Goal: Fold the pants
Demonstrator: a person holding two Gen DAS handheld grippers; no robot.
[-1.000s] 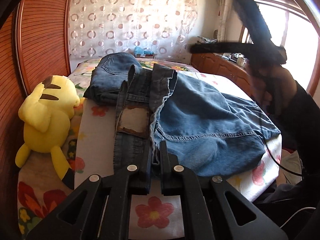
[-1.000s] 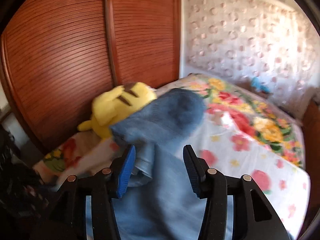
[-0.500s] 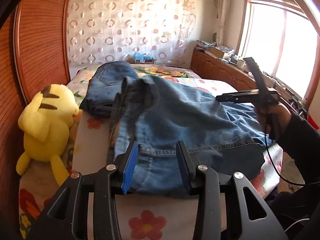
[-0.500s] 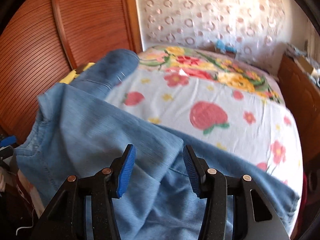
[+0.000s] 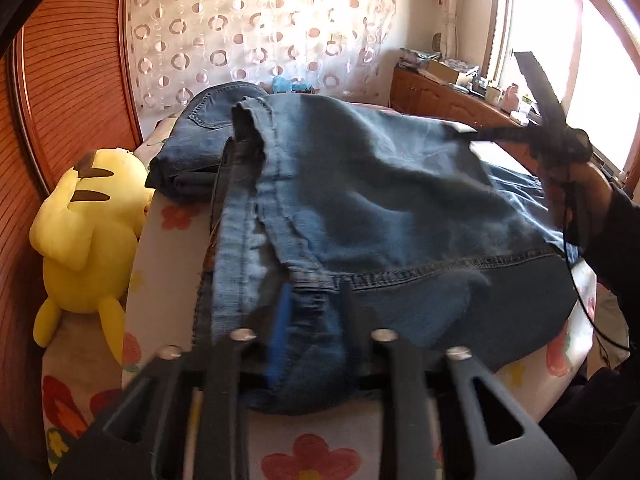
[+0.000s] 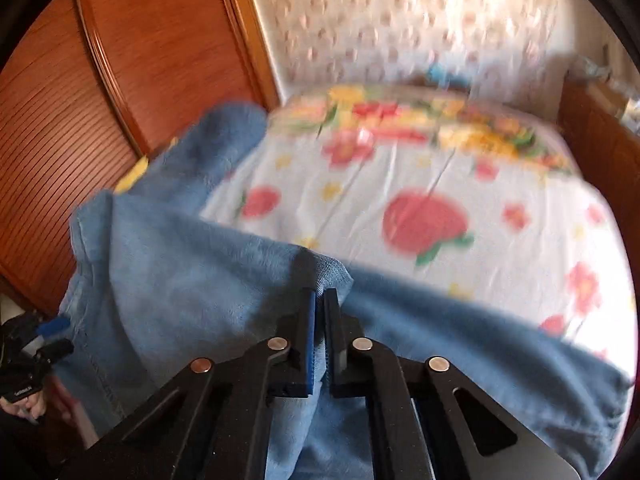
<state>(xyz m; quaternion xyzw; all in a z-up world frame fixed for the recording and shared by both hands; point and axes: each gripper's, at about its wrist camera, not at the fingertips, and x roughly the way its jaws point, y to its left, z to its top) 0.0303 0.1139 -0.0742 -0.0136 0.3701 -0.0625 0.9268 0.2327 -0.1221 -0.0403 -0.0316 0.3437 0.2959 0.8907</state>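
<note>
Blue jeans point(image 5: 384, 208) lie spread over the near end of the bed, waistband on the left. My left gripper point(image 5: 314, 312) is open, its jaws either side of the denim hem at the near edge. In the right wrist view my right gripper point(image 6: 320, 300) is shut on a fold of the jeans point(image 6: 180, 280) and lifts it; it also shows in the left wrist view point(image 5: 464, 133), pinching the cloth at the far right.
A folded pair of darker jeans point(image 5: 208, 136) lies further up the bed. A yellow plush toy point(image 5: 88, 224) sits at the left edge by the wooden wardrobe point(image 5: 72, 80). The floral bedsheet point(image 6: 420, 184) stretches beyond. A wooden dresser point(image 5: 444, 100) stands at the right.
My left gripper let go of the waistband and moved onto the hem, open. My right gripper came down and closed on a fold of the jeans.
</note>
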